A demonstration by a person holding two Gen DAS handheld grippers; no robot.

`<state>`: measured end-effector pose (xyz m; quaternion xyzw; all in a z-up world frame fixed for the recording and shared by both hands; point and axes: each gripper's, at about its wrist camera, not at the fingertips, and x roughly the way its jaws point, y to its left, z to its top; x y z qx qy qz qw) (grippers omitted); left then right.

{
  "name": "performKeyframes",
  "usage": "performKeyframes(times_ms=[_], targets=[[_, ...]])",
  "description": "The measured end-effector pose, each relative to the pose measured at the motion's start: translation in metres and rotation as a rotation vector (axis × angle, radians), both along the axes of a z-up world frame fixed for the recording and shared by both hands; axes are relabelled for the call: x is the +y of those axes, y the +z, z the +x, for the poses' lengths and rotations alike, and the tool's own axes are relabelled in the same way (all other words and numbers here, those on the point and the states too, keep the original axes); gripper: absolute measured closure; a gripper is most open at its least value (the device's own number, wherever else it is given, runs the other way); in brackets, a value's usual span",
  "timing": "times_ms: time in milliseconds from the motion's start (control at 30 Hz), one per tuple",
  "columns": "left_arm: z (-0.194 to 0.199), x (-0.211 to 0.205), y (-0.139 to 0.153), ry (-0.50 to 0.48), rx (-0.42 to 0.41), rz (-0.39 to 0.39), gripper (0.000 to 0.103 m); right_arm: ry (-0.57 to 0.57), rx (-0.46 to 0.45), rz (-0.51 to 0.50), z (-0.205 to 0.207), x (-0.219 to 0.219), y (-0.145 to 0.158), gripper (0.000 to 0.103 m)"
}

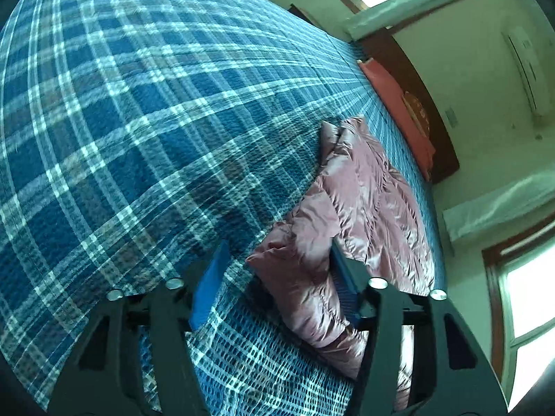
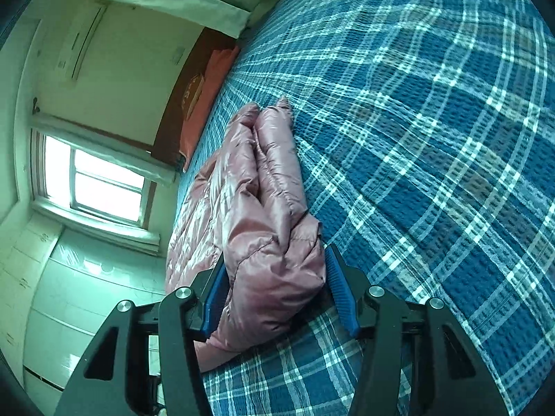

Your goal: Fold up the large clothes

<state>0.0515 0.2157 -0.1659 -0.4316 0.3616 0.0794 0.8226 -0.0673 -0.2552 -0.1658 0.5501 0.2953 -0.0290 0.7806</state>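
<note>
A shiny pink puffer jacket (image 1: 360, 204) lies bunched and partly folded on a bed with a blue plaid cover (image 1: 145, 111). In the left wrist view my left gripper (image 1: 277, 270) is open, its blue-padded jaws wide apart, with a corner of the jacket between them near the right jaw. In the right wrist view the jacket (image 2: 263, 208) runs away from me along the cover (image 2: 433, 138). My right gripper (image 2: 274, 277) stands open around the jacket's thick near end, which fills the gap between the blue pads (image 2: 341, 291).
An orange-red pillow (image 1: 399, 104) lies at the dark wooden headboard (image 1: 426, 104) beyond the jacket. Bright windows (image 2: 100, 183), a wall air conditioner (image 2: 79, 45) and white cabinets (image 2: 69, 294) line the walls past the bed's edge.
</note>
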Motion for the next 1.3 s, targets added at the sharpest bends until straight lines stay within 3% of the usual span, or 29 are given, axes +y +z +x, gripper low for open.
performKeyframes(times_ms=[33,133,267,500,633,800,1033,1300], targets=[[0.002,-0.001,0.000,-0.016,-0.003,0.006,0.070,0.008,0.000,-0.003,0.001,0.001,0.000,0.066],[0.006,-0.006,0.000,-0.051,-0.003,0.026,0.084,0.020,0.006,-0.001,-0.001,-0.002,-0.007,0.073],[0.007,-0.009,0.000,-0.060,0.008,0.042,0.084,0.036,0.006,0.005,0.000,-0.001,-0.006,0.073],[-0.001,-0.001,0.020,-0.024,0.010,0.122,0.062,0.008,0.015,0.005,-0.020,-0.021,0.003,0.064],[-0.006,0.014,0.027,-0.006,0.035,0.199,0.061,-0.009,0.053,-0.035,-0.030,-0.037,0.009,0.064],[-0.007,0.025,0.038,0.002,0.096,0.349,0.061,-0.040,0.139,-0.195,-0.039,-0.052,0.026,0.064],[0.003,-0.015,0.074,-0.102,0.098,0.714,0.061,0.039,0.238,-0.469,-0.011,-0.031,0.063,0.064],[0.029,-0.091,0.091,-0.268,0.035,0.829,0.059,0.200,0.165,-0.715,0.045,0.049,0.109,0.064]])
